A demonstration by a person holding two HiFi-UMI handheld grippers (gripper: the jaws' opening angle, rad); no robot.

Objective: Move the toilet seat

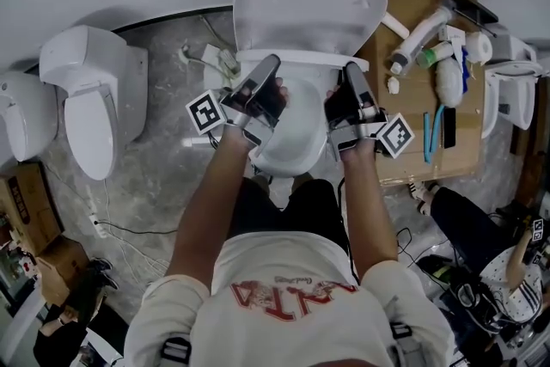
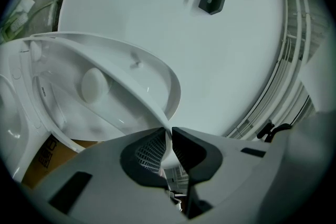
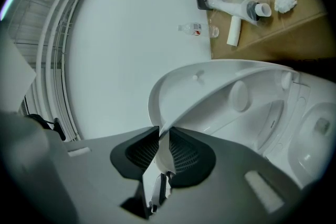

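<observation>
The white toilet seat (image 1: 309, 0) is tilted up off the bowl (image 1: 292, 137), its underside facing me. My left gripper (image 1: 271, 64) is shut on the seat's front rim at the left. My right gripper (image 1: 351, 71) is shut on the same rim at the right. In the left gripper view the thin rim of the seat (image 2: 152, 76) runs down between the dark pads of the left gripper (image 2: 169, 136). A round bumper shows on the seat's underside. The right gripper view shows the seat (image 3: 210, 86) pinched the same way in the right gripper (image 3: 161, 136).
A second white toilet (image 1: 90, 99) stands on the floor at the left, a third (image 1: 21, 112) beyond it. A cardboard sheet (image 1: 412, 142) on the right carries bottles and tubes (image 1: 425, 34). A person (image 1: 481, 245) sits at the lower right. Cables lie on the floor.
</observation>
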